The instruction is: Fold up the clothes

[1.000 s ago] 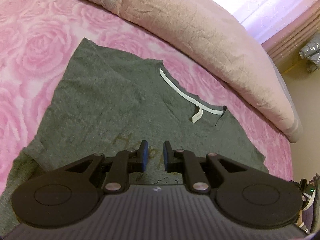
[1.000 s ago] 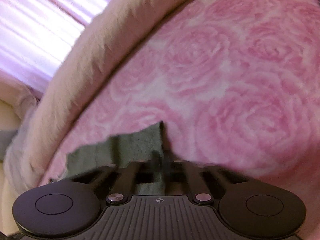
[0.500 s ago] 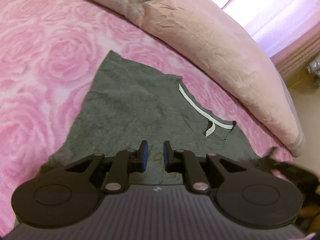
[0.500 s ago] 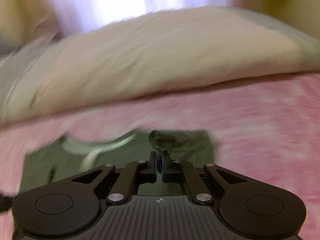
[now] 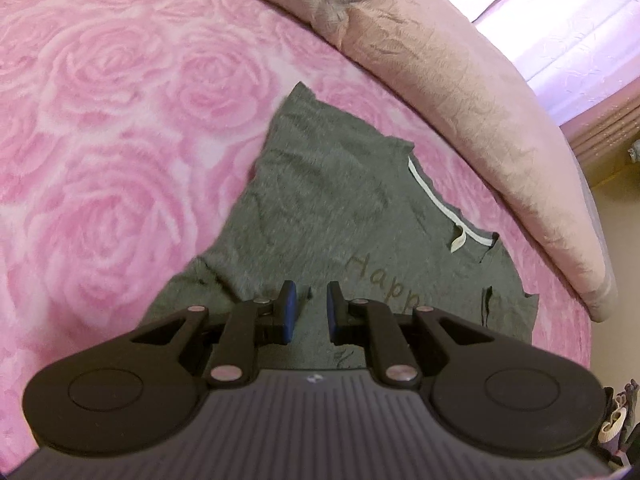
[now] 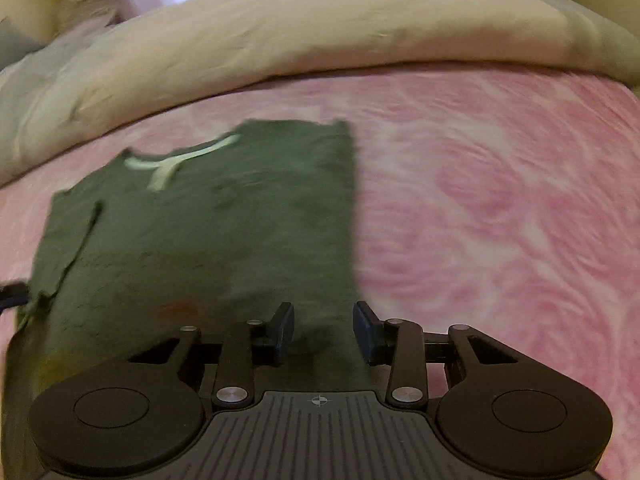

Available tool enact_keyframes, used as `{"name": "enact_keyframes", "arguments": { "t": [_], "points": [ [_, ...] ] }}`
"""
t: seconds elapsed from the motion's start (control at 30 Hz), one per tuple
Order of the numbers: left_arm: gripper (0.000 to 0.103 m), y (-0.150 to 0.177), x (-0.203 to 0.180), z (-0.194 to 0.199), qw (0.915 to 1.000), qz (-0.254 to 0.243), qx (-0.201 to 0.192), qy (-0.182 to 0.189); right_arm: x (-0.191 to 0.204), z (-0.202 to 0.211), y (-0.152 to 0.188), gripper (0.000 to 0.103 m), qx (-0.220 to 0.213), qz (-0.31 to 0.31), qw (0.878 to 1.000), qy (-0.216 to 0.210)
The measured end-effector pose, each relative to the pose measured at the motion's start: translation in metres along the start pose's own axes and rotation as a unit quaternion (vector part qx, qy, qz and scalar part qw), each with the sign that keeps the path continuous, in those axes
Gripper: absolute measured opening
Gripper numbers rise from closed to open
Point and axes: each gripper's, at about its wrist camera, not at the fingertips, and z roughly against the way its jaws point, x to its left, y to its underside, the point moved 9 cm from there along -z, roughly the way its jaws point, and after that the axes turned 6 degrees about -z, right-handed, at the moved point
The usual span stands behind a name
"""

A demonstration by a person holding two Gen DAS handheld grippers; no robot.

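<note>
**Right gripper letting go, shirt side folded in**

Our right gripper [image 6: 323, 330] has jaws opening, nothing between the pads; a second ago it was clamped on a corner of the grey T-shirt [image 6: 208, 232], half a second ago nearly closed above the cloth. Now it hangs over the shirt's near right edge, cloth released. Right view is motion-blurred.

Our left gripper [image 5: 308, 312] has a narrow gap between its blue pads, nothing pinched, same gap as a second ago. It hovers above the shirt's lower chest, next to the "Happ" print [image 5: 384, 284].

Changes since earlier: the shirt's far side has been folded inward, so in the right view its right edge runs straight. In the left view the shirt outline has gone from a wide spread to a narrower wedge.

Edges: collar with white neck tape [image 5: 436, 204] points toward the beige duvet [image 5: 460, 80], close but not touching. Wide stretch of pink rose blanket [image 6: 500, 208] lies to the right of the folded edge. In the left view the blanket also spreads far left of the shirt.
</note>
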Motion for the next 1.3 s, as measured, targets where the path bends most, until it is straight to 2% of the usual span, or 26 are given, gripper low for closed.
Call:
{"name": "enact_keyframes", "arguments": {
  "t": [0.07,0.17,0.27,0.37,0.5,0.63,0.77,0.93,1.0,1.07,1.1,1.13,1.2,1.3],
  "points": [
    [0.011,0.003,0.000,0.000,1.0000,0.000,0.003,-0.001,-0.008,-0.004,-0.001,0.030,0.002,-0.001,1.000,-0.009],
    [0.011,0.001,-0.005,0.000,1.0000,-0.004,0.001,0.003,-0.011,-0.015,0.005,0.030,0.027,0.037,0.999,0.013],
    [0.011,-0.005,-0.011,0.001,0.9999,-0.013,-0.007,0.006,-0.019,-0.011,-0.004,0.030,0.018,0.022,0.999,0.016],
    [0.011,-0.010,-0.014,0.000,0.9998,-0.019,-0.011,0.004,-0.023,-0.015,-0.034,0.030,0.001,-0.007,1.000,-0.009],
    [0.011,-0.018,-0.018,-0.006,0.9996,-0.024,-0.014,0.006,-0.022,-0.042,-0.086,0.031,-0.005,-0.032,0.999,-0.034],
    [0.011,-0.032,-0.021,-0.011,0.9993,-0.030,-0.021,0.009,-0.032,-0.074,-0.121,0.031,0.000,-0.104,0.992,-0.068],
    [0.011,-0.043,-0.021,-0.016,0.9991,-0.031,-0.026,0.009,-0.043,-0.096,-0.130,0.031,0.012,-0.158,0.983,-0.093],
    [0.011,-0.048,-0.017,-0.021,0.9992,-0.032,-0.024,0.006,-0.043,-0.108,-0.132,0.031,0.009,-0.176,0.978,-0.115],
    [0.011,-0.046,-0.014,-0.024,0.9993,-0.032,-0.019,0.004,-0.040,-0.109,-0.133,0.031,0.001,-0.165,0.979,-0.116],
    [0.011,-0.045,-0.012,-0.027,0.9994,-0.030,-0.014,0.003,-0.039,-0.111,-0.132,0.031,-0.005,-0.142,0.985,-0.094],
    [0.011,-0.044,-0.011,-0.028,0.9995,-0.029,-0.013,0.003,-0.040,-0.112,-0.133,0.008,-0.011,-0.133,0.987,-0.086],
    [0.011,-0.044,-0.011,-0.028,0.9995,-0.029,-0.014,0.002,-0.042,-0.111,-0.134,0.004,-0.018,-0.133,0.988,-0.081],
    [0.011,-0.044,-0.009,-0.029,0.9995,-0.030,-0.015,0.000,-0.056,-0.110,-0.137,0.004,-0.032,-0.160,0.985,-0.063],
    [0.011,-0.044,-0.007,-0.031,0.9994,-0.031,-0.017,-0.003,-0.067,-0.116,-0.131,0.004,-0.033,-0.182,0.981,-0.058]
  ]
}}
